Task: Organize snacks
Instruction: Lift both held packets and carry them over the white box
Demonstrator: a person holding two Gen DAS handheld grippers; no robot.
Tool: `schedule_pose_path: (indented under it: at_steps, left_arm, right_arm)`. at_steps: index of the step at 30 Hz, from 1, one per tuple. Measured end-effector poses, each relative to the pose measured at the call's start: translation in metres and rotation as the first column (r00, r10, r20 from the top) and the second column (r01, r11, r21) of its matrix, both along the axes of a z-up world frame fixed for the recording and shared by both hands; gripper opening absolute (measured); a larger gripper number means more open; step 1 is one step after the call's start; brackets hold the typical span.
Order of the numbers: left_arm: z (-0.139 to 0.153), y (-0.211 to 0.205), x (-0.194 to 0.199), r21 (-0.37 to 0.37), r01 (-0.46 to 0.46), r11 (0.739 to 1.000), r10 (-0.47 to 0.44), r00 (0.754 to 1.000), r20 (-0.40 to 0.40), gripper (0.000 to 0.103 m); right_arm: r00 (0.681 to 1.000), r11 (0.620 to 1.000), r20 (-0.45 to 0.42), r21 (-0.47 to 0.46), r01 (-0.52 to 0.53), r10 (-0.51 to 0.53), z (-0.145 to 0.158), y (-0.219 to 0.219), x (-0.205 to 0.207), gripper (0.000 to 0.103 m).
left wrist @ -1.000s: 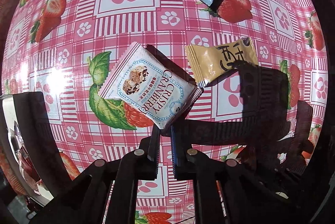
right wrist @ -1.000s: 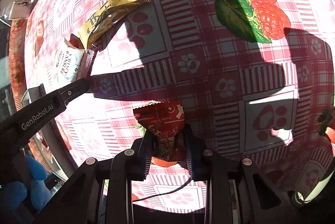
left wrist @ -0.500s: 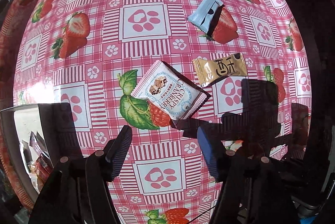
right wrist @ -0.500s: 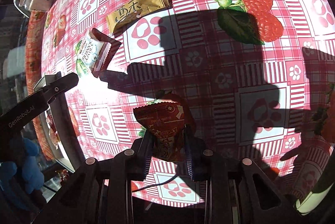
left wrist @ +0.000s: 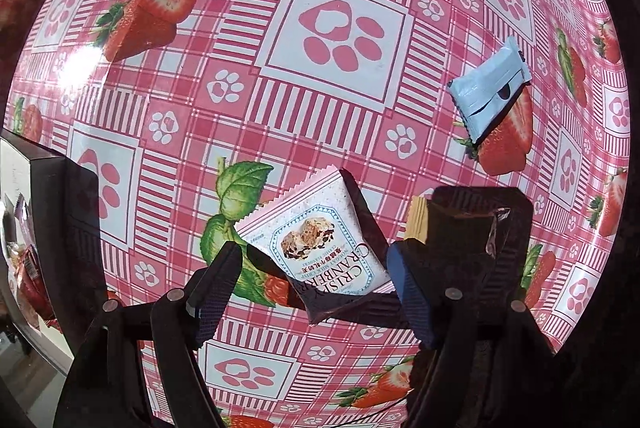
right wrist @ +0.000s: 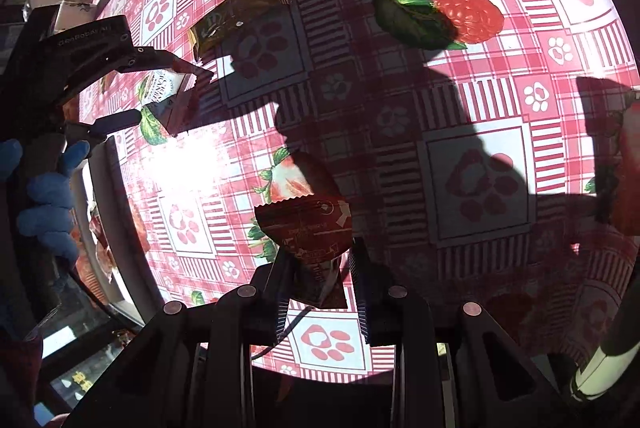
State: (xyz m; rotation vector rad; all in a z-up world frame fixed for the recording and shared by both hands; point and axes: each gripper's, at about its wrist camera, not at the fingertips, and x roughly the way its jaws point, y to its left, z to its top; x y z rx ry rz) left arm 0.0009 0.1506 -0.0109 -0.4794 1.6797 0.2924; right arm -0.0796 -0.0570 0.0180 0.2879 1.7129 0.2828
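At far left, a box (left wrist: 24,228) at the counter (left wrist: 248,28) edge already contains wrapped snacks. The left gripper (left wrist: 316,288) stands released, its fingers spread to either side of the pink-and-white cranberry packet (left wrist: 320,244), which lies flat on the counter with its near end in shadow. To the right, a yellow packet (left wrist: 416,220) is mostly hidden behind the right finger, and a pale blue packet (left wrist: 486,92) lies farther off, well apart from both. In the right wrist view, the right gripper (right wrist: 318,268) is clenched on a red packet (right wrist: 306,228), pinched at its lower end and raised above the counter. All four are judged light, thin, film-wrapped pillows: soft, crinkly, somewhat slippery, with brittle contents that hard squeezing may crush. The cranberry packet is best taken across its narrow width or by a crimped, serrated end seal, where the film is flat and stiff.
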Motion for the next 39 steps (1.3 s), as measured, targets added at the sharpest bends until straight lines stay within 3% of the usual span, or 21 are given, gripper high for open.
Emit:
schedule_pose_path:
  at_steps: [3,5,6,13,19,26,39]
  left_arm:
    - [-0.020,-0.012,0.017,0.045,0.033,0.998,-0.031,0.999,-0.034,0.075]
    - [-0.015,-0.018,0.010,0.068,0.087,0.994,-0.088,0.996,0.003,0.059]
    - [-0.012,-0.022,0.004,0.076,0.132,0.988,-0.133,0.991,0.016,0.044]
    - [0.024,-0.028,-0.026,0.133,0.303,0.944,-0.317,0.942,0.107,0.043]
    - [0.065,-0.002,-0.060,0.180,0.349,0.920,-0.377,0.913,0.156,0.043]
    - [0.107,0.057,-0.102,0.196,0.318,0.928,-0.352,0.920,0.172,0.043]
    - [0.110,0.148,-0.171,0.183,0.280,0.942,-0.313,0.931,0.186,0.043]
  right_arm:
    - [1.000,1.000,0.012,-0.002,-0.009,0.009,0.004,0.000,0.002,0.029]
    - [1.000,1.000,0.020,-0.002,-0.014,0.014,0.008,-0.002,0.004,0.029]
    - [1.000,1.000,0.023,-0.001,-0.017,0.017,0.009,-0.002,0.005,0.029]
    - [0.997,0.998,0.043,0.011,-0.060,0.059,0.015,0.013,0.014,0.029]
    - [0.991,0.992,0.068,0.024,-0.121,0.119,0.021,0.043,0.017,0.029]
    - [0.978,0.981,0.093,0.023,-0.191,0.188,0.028,0.085,0.015,0.029]
    - [0.955,0.962,0.111,-0.001,-0.275,0.273,0.037,0.190,-0.023,0.029]
